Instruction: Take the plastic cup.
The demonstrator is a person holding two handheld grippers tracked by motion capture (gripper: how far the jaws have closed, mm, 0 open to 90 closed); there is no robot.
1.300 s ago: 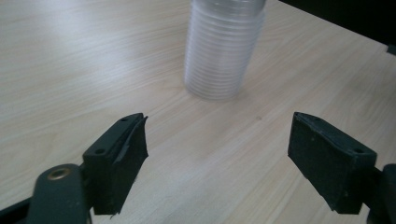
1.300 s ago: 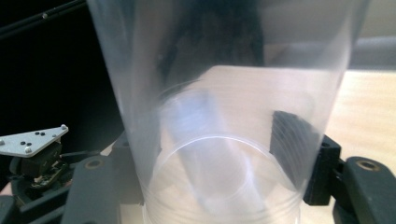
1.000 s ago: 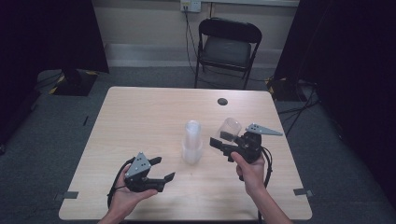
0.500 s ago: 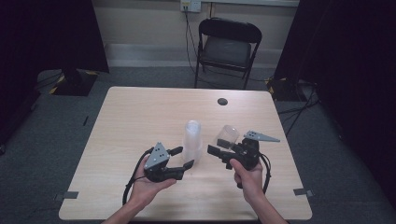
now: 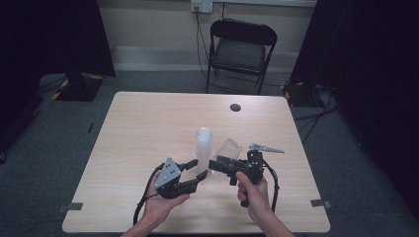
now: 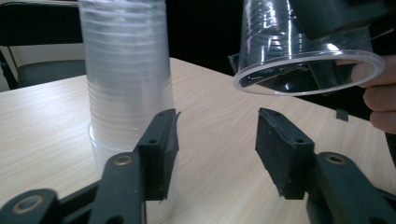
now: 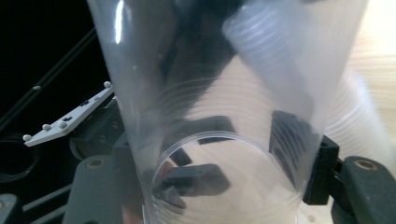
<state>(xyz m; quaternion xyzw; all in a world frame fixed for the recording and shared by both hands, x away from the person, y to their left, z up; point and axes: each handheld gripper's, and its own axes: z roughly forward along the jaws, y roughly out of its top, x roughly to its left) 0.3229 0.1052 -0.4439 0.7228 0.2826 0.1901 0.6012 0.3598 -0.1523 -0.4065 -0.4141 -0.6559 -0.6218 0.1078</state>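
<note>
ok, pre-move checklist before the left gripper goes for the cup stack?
1. Single clear cup secured in right gripper: ok, jaws clamp its wall.
2. Cup stack upright on table: ok.
3. Left gripper jaws apart, nothing between them: ok; they have just been closing.
4. Left gripper lined up on the stack: not ok; in the left gripper view the stack sits behind the left jaw, off the gap.
5. Held cup clear of the stack: ok, a gap shows in the left gripper view.
6. Stack free to separate: cannot tell.
</note>
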